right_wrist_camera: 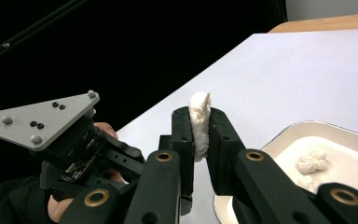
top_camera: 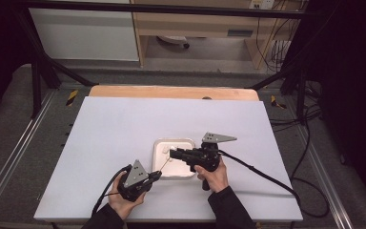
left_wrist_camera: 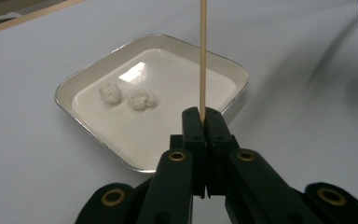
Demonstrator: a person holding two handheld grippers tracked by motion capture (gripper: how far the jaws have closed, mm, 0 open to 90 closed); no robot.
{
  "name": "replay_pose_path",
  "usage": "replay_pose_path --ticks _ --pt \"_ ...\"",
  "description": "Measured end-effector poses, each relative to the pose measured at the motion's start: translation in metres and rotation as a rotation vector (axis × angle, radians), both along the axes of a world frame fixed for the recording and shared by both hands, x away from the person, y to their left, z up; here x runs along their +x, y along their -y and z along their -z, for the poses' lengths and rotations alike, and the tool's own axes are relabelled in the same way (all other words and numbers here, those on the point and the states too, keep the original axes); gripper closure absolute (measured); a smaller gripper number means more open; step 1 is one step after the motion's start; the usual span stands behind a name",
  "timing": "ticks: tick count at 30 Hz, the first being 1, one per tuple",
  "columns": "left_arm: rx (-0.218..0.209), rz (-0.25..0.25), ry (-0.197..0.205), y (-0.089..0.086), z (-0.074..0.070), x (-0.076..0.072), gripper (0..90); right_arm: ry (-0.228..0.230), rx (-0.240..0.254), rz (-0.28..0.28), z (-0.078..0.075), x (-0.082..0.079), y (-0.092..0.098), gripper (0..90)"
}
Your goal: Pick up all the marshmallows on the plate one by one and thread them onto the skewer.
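Now my left gripper (left_wrist_camera: pixel 204 122) pinches a thin wooden skewer (left_wrist_camera: pixel 203 56) above the white tray (left_wrist_camera: pixel 81 79) on the desk; my right gripper (right_wrist_camera: pixel 200 133) clamps a soft white lump (right_wrist_camera: pixel 199 122). Misaligned, the skewer could slip off or tear it.

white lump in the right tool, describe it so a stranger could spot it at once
Start at the white tray in the middle of the table. Above its right edge the right tool pinches a white lump. Two similar lumps lie in the tray; this one is lifted.
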State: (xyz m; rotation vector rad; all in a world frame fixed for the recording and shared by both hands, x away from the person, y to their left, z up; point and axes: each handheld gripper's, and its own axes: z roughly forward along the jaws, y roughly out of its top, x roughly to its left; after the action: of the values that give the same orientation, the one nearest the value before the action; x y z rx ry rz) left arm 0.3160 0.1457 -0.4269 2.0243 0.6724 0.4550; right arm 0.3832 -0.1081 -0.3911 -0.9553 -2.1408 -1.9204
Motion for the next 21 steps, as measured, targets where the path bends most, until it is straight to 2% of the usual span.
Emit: replay_pose_path --ticks 2,3,4,5,6,7,9,11,13,14,15,19,21 --pt "-0.016 0.005 0.010 -0.001 -0.002 0.000 89.5 -0.003 -0.002 -0.005 0.001 0.000 -0.001 83.3" --pt "-0.071 0.010 0.019 0.000 -0.008 0.000 89.5 -0.018 -0.013 -0.023 0.002 0.000 -0.002 83.1" --pt "-0.054 0.007 0.040 0.002 -0.015 0.000 89.5 -0.057 -0.067 -0.105 0.010 -0.001 -0.011 82.8" --pt "0.020 -0.037 0.080 0.006 -0.018 0.000 89.5 -0.068 -0.075 -0.134 0.017 -0.004 -0.020 83.0" --pt "-0.020 -0.037 0.060 0.002 -0.015 0.001 89.5 -0.032 -0.079 -0.092 0.022 -0.009 -0.032 82.9" --pt "-0.078 -0.023 0.011 -0.005 -0.013 0.003 89.5 -0.025 -0.073 -0.089 0.022 -0.009 -0.034 82.6" --pt "-0.035 -0.029 0.026 -0.006 -0.012 0.001 89.4 -0.038 -0.059 -0.103 0.027 -0.007 -0.036 81.7" --pt "-0.054 -0.026 0.008 -0.006 -0.012 0.003 89.4 -0.037 -0.052 -0.092 0.028 -0.007 -0.037 80.8" --pt "-0.046 -0.025 0.012 -0.005 -0.011 0.003 89.4 -0.024 -0.065 -0.076 0.026 -0.008 -0.035 78.6" --pt "-0.043 -0.024 0.010 -0.004 -0.010 0.003 89.4 -0.015 -0.080 -0.061 0.025 -0.008 -0.034 70.9" --pt "-0.042 -0.025 0.003 -0.005 -0.010 0.004 89.4 -0.007 -0.094 -0.049 0.025 -0.007 -0.034 68.4" --pt "-0.059 -0.039 -0.036 -0.011 -0.008 0.008 89.4 0.020 -0.071 -0.010 0.019 -0.007 -0.027 58.7" --pt "-0.060 -0.042 -0.047 -0.013 -0.007 0.010 89.3 0.035 -0.079 0.024 0.014 -0.006 -0.021 52.1"
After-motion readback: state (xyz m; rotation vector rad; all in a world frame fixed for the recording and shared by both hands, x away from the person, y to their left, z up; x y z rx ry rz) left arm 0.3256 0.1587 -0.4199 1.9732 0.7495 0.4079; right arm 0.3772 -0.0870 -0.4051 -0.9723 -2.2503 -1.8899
